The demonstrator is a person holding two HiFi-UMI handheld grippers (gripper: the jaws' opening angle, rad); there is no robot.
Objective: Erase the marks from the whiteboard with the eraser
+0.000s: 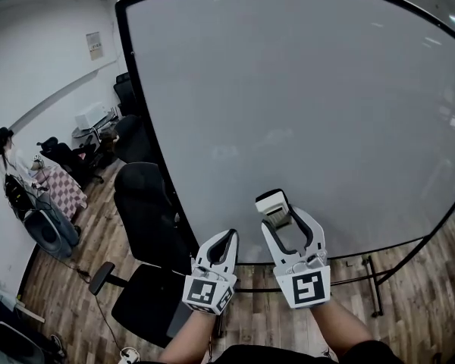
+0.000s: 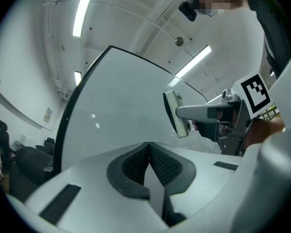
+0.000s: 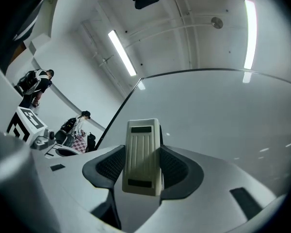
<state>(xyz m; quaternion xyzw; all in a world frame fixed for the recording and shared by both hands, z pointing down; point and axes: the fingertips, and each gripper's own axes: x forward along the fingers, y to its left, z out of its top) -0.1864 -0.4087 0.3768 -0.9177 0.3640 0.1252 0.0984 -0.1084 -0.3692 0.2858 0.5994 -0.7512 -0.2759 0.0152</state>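
The cream eraser (image 3: 142, 152) is clamped upright between the jaws of the right tool (image 1: 287, 222). It is seen at the lower centre of the head view, in front of the lower part of the whiteboard (image 1: 303, 112), and whether it touches the board cannot be told. The left tool (image 1: 221, 243) is held just to its left with the jaws pressed together on nothing, and a black office chair (image 1: 145, 203) is seen at the lower left beside the board's dark frame.
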